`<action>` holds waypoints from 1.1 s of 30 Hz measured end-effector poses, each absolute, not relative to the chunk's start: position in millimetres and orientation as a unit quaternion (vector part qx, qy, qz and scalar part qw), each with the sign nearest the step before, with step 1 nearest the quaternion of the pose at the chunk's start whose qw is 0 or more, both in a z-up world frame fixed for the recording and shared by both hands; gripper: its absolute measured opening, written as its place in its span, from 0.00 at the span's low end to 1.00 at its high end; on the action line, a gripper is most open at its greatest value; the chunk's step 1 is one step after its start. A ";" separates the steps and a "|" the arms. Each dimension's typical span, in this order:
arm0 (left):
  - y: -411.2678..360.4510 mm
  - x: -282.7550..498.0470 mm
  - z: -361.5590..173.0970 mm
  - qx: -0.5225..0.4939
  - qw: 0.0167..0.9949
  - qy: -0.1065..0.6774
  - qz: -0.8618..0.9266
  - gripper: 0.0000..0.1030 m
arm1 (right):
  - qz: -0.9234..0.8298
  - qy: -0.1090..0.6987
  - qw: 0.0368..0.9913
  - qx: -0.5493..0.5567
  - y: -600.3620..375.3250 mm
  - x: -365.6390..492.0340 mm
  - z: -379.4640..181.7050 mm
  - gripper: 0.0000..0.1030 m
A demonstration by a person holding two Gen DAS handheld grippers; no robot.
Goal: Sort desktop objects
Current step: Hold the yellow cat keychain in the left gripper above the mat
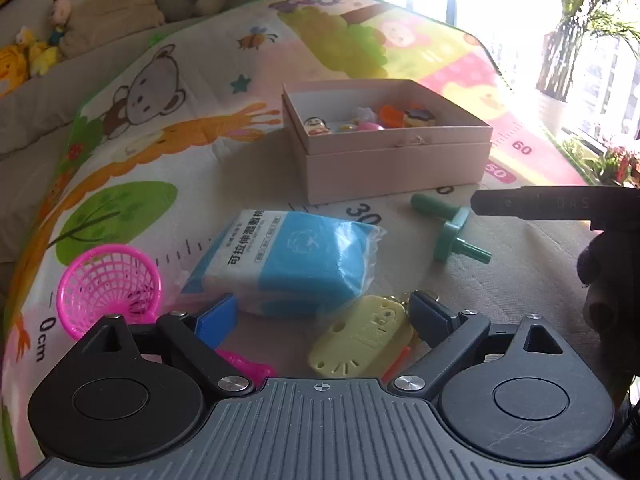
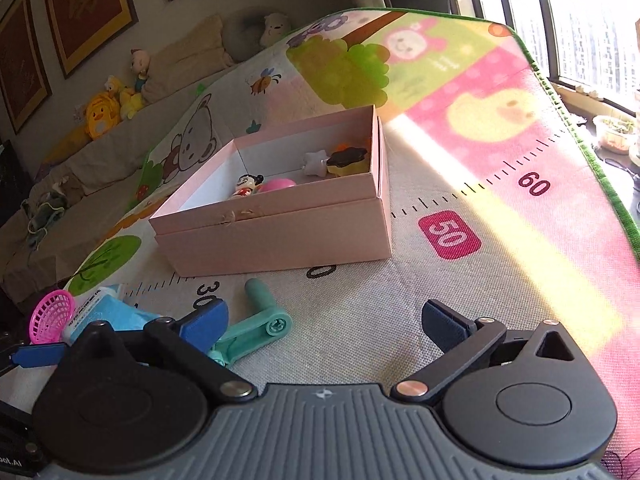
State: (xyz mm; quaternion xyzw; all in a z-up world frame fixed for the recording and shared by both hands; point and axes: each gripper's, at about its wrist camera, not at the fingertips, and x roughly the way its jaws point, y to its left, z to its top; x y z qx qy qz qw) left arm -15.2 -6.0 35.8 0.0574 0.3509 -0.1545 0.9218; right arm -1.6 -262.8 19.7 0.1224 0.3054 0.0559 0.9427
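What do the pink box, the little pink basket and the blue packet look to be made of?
The box looks like matte cardboard: flat stiff walls, crisp folded edges, no shine. The basket seems moulded plastic: glossy, bright pink, with an open lattice. The packet appears wrapped in thin clear plastic film, judging by its wrinkles and glints; its soft contents I cannot identify.

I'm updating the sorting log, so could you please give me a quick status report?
Left gripper open, empty, over yellow tag. Right gripper open, empty, beside green crank. Pink box holds several toys; path clear.
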 end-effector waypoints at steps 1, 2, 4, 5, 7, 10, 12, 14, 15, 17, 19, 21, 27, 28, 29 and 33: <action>-2.0 -14.5 38.9 0.049 0.923 0.349 -0.151 0.96 | 0.055 0.305 0.943 0.120 -262.2 -1.5 19.8 1.00; -0.4 -15.5 41.8 0.048 0.925 0.346 -0.147 0.95 | 0.055 0.306 0.943 0.119 -261.8 -1.5 19.7 1.00; 0.3 -20.4 46.4 0.055 0.927 0.340 -0.147 0.95 | 0.054 0.306 0.943 0.118 -261.8 -0.8 20.1 1.00; 0.1 -23.7 47.5 0.056 0.925 0.342 -0.153 0.95 | 0.054 0.306 0.943 0.118 -261.9 -0.8 20.2 1.00; -2.4 -32.9 47.4 0.051 0.917 0.352 -0.182 0.95 | 0.053 0.305 0.944 0.119 -262.3 -1.2 20.2 1.00; -13.1 -46.5 39.6 0.050 0.902 0.371 -0.214 0.96 | 0.053 0.303 0.944 0.119 -262.6 -1.7 20.0 1.00; -19.4 -49.0 33.4 0.046 0.896 0.385 -0.218 0.96 | 0.053 0.303 0.944 0.118 -262.6 -1.7 19.9 1.00; -25.0 -47.4 29.1 0.041 0.892 0.393 -0.219 0.96 | 0.052 0.302 0.945 0.117 -262.4 -2.2 20.1 1.00; -27.8 -46.2 28.0 0.041 0.894 0.393 -0.213 0.96 | 0.051 0.301 0.945 0.117 -262.3 -2.7 20.3 1.00; -32.7 -43.0 28.4 0.040 0.896 0.390 -0.208 0.96 | 0.049 0.298 0.946 0.115 -262.0 -4.1 20.7 1.00; -36.5 -38.5 30.4 0.027 0.894 0.390 -0.219 0.96 | 0.042 0.297 0.948 0.109 -260.4 -6.0 21.5 1.00; -41.5 -37.8 32.5 0.027 0.894 0.386 -0.228 0.96 | 0.030 0.308 0.946 0.097 -257.4 -6.1 20.8 1.00; -45.1 -41.7 28.8 0.067 0.904 0.375 -0.192 0.97 | -0.001 0.337 0.938 0.079 -254.3 0.5 16.2 1.00; -41.9 -40.7 27.0 0.064 0.905 0.380 -0.182 0.97 | -0.001 0.339 0.938 0.078 -254.2 1.2 15.7 1.00; -38.9 -40.2 25.5 0.062 0.906 0.383 -0.173 0.97 | -0.001 0.340 0.937 0.077 -254.2 1.5 15.2 1.00; -29.6 -41.7 20.4 0.078 0.911 0.380 -0.142 0.97 | 0.003 0.339 0.937 0.077 -254.5 0.8 14.7 1.00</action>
